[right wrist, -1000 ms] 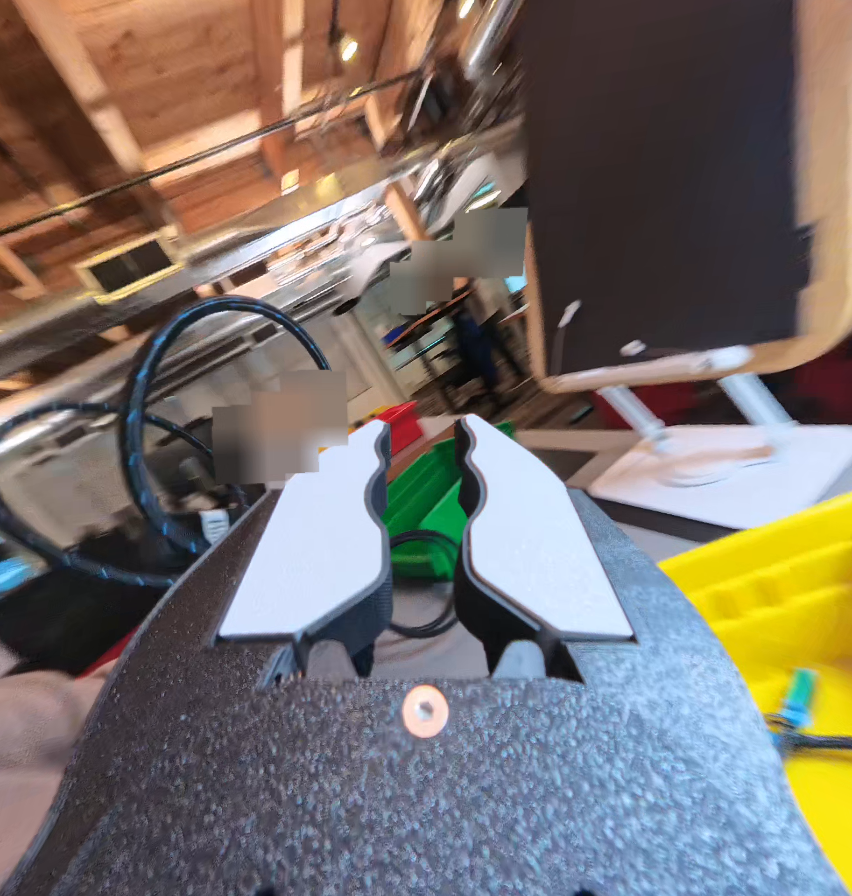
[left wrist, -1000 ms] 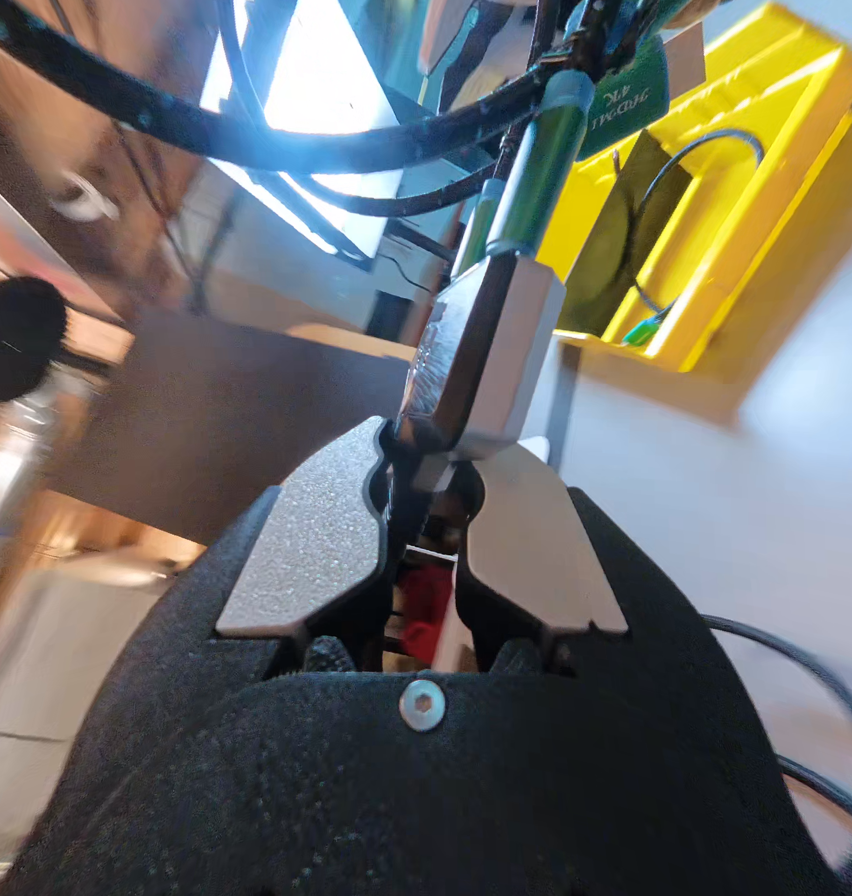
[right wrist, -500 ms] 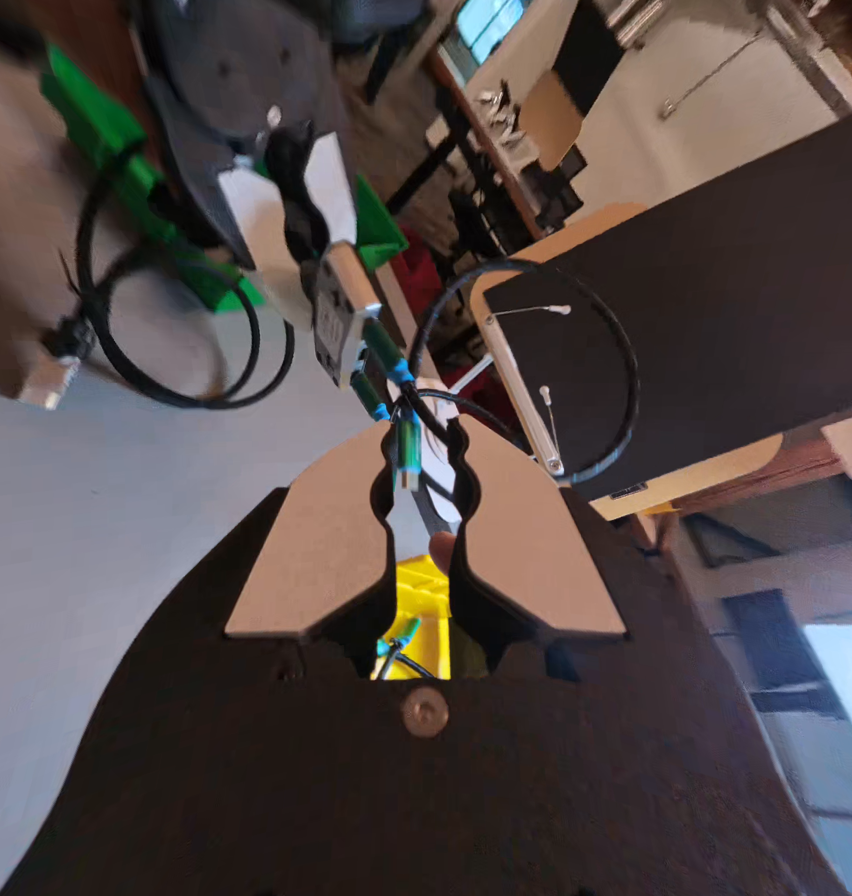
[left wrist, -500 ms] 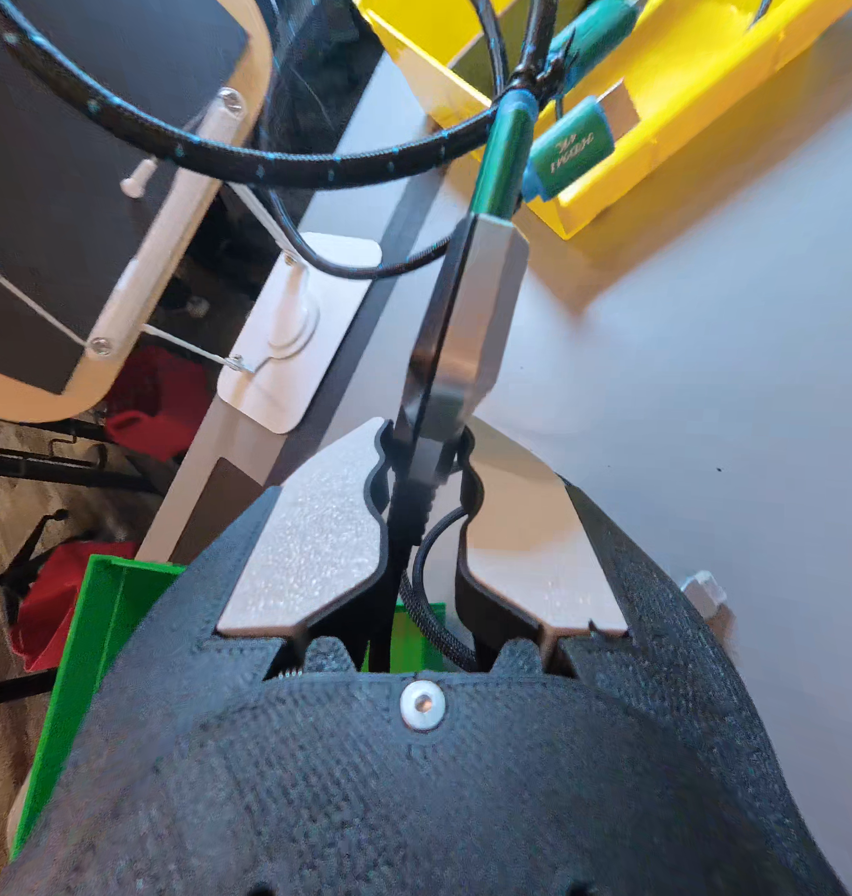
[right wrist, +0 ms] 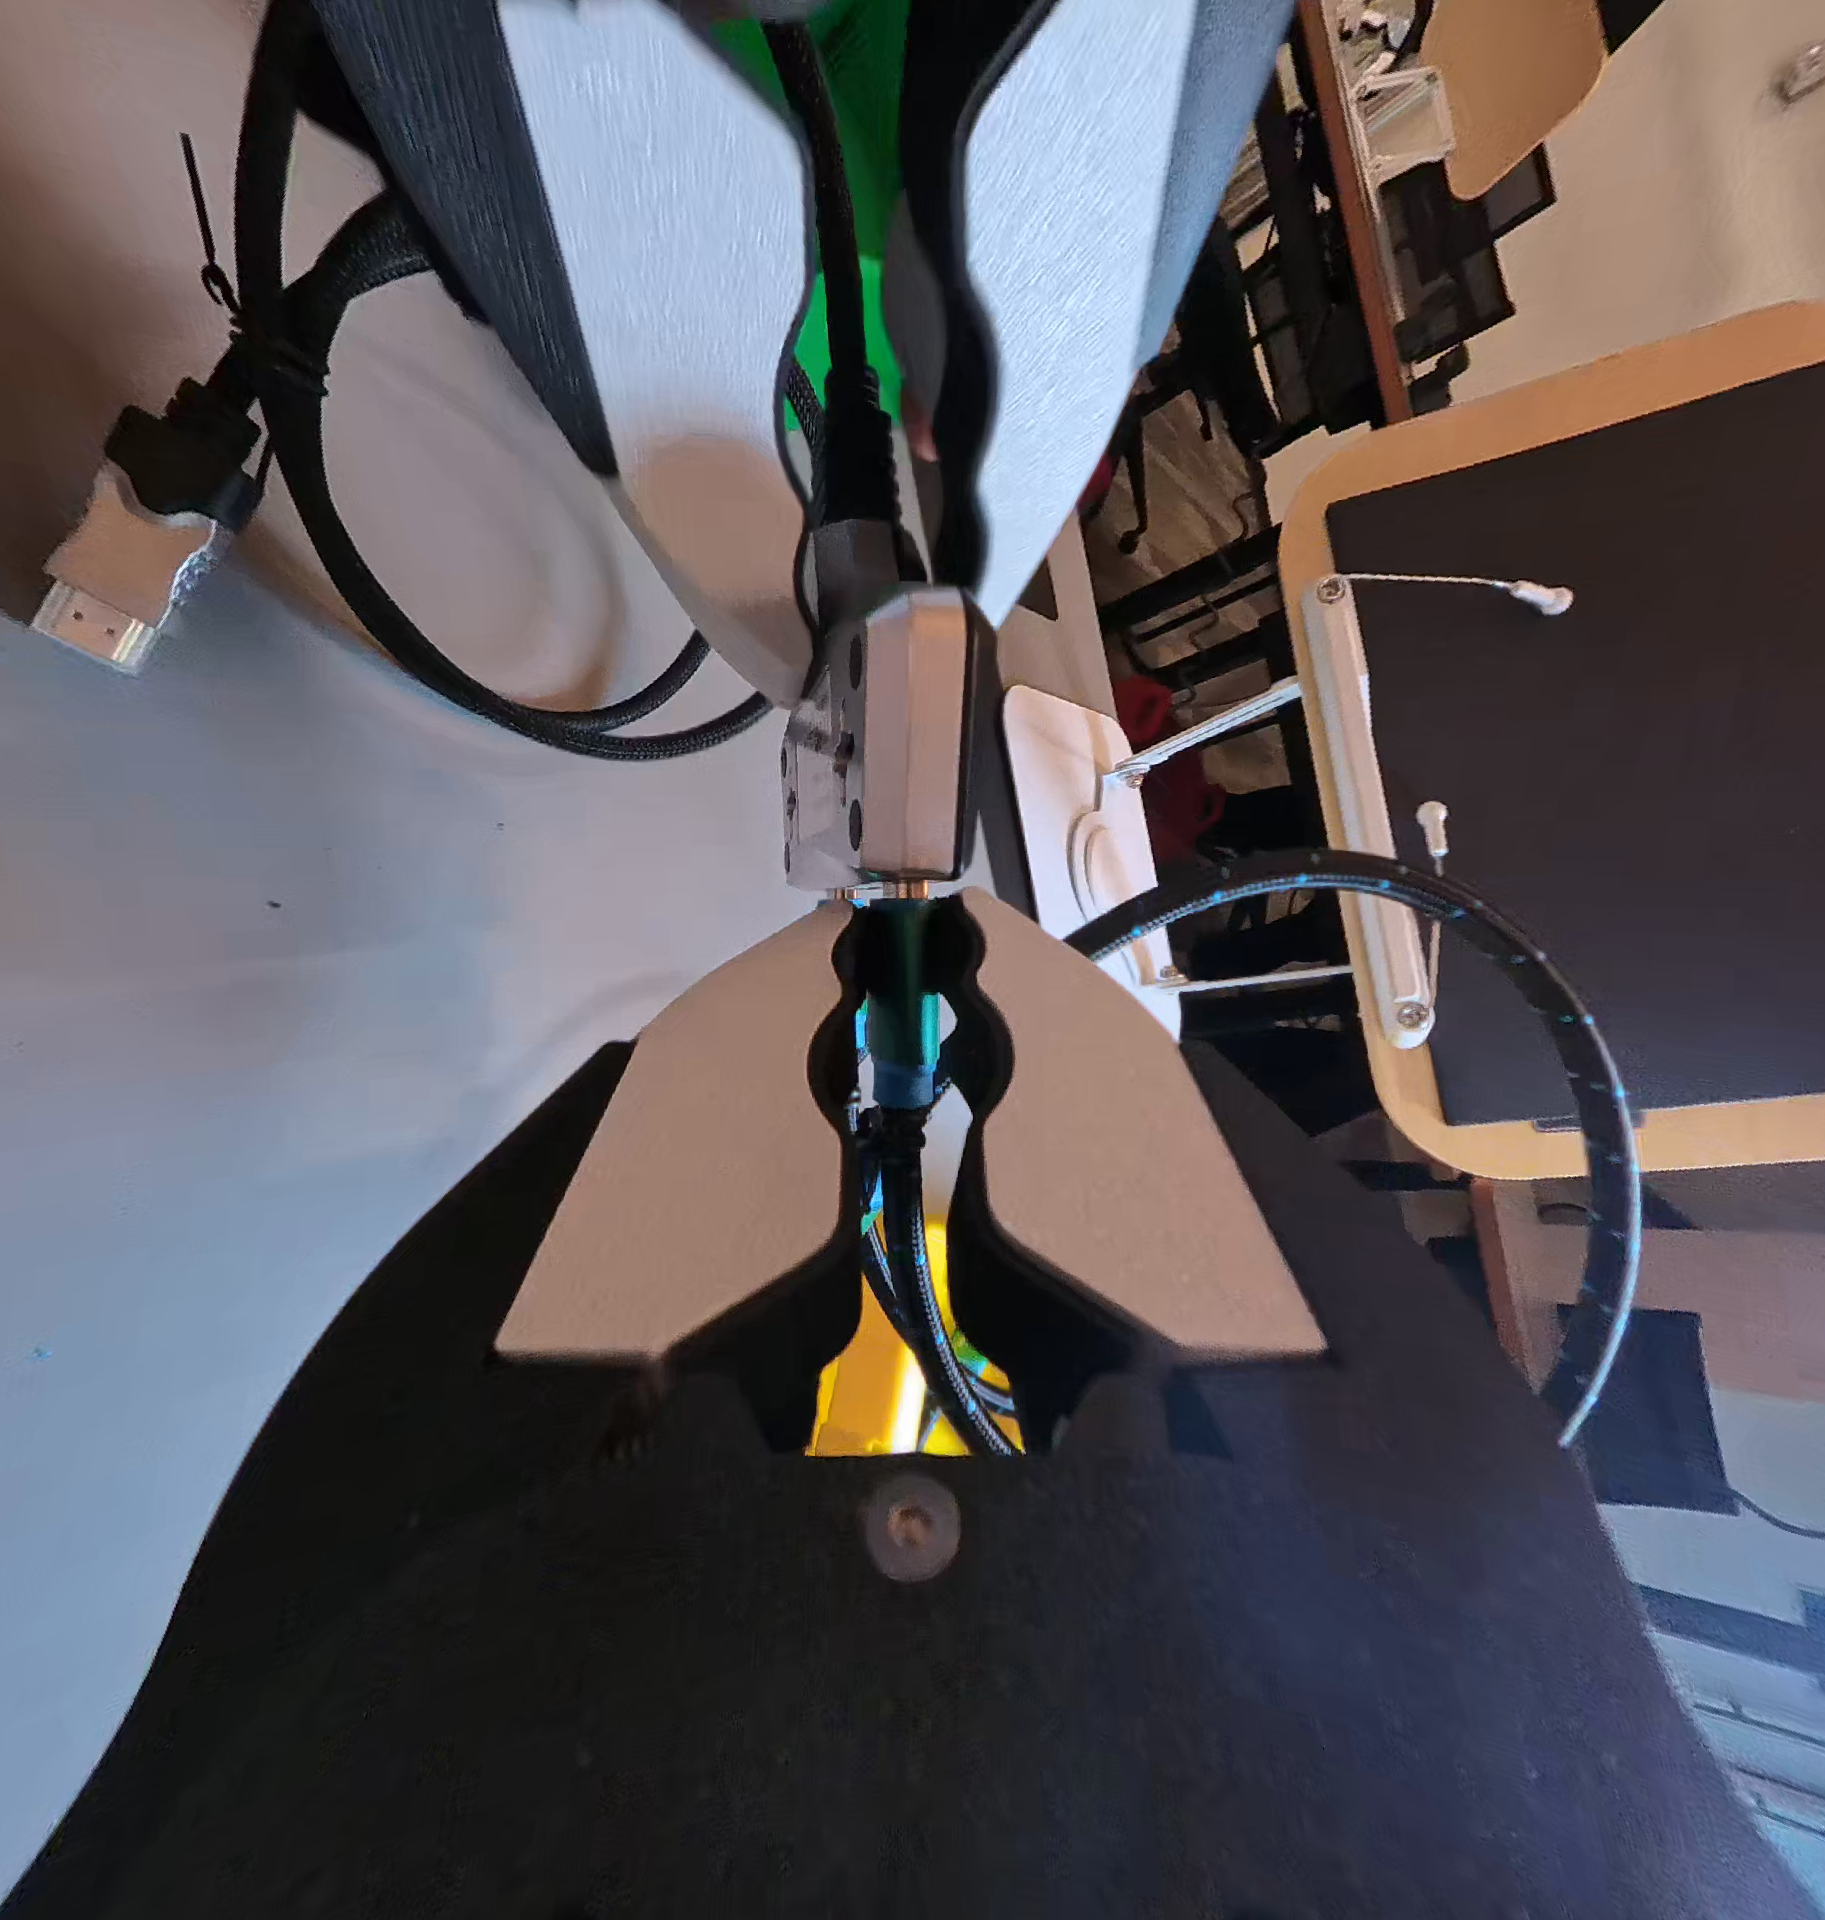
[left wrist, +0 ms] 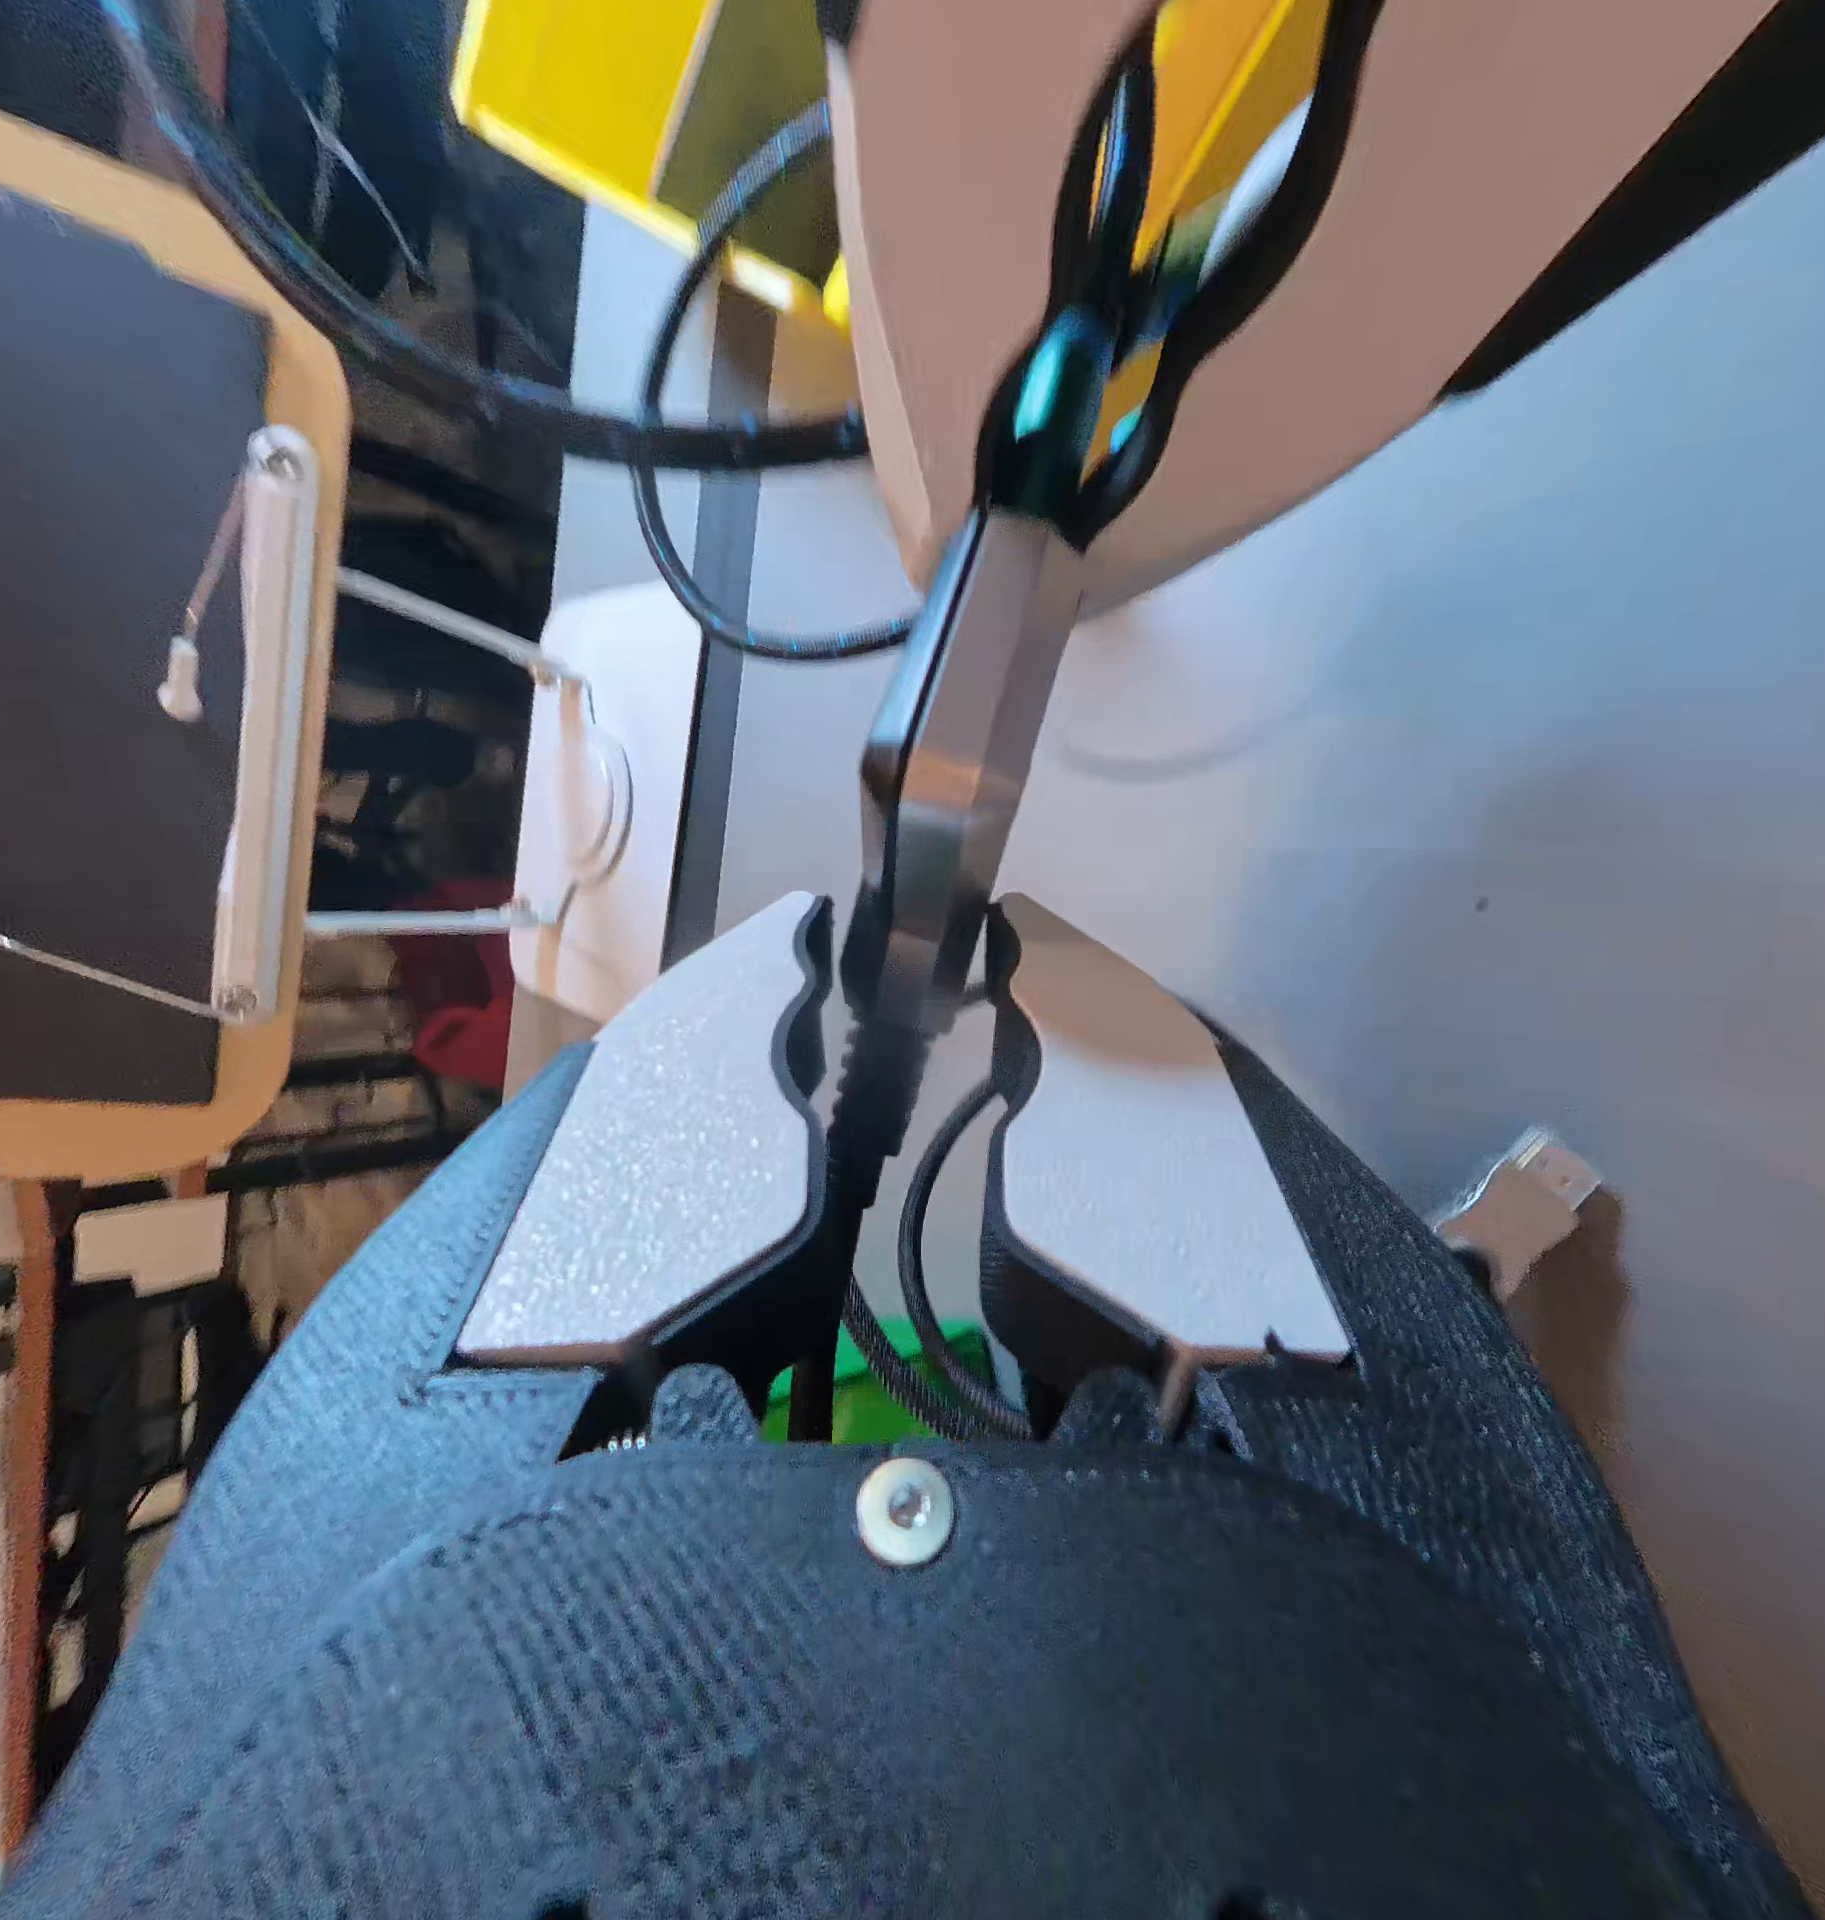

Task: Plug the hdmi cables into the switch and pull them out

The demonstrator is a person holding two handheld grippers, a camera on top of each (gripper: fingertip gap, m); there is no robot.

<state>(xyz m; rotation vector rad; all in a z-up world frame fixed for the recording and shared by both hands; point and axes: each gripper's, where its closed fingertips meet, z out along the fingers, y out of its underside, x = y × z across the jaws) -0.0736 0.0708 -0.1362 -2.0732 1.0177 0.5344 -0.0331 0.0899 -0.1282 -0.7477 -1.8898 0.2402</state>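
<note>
The two grippers are facing each other nose to nose above the grey worktop [right wrist: 264,1039]. The left gripper [left wrist: 910,935] is holding the silver switch [left wrist: 965,717] by its black-cable end, jaws clamped on it. The right gripper [right wrist: 908,940] is closing its jaws around the green hdmi plug [right wrist: 900,1023] (seated in the switch's far end). A loose hdmi connector [right wrist: 123,582] is lying on open worktop to one side, a yellow bin [left wrist: 617,114] near the edge.
</note>
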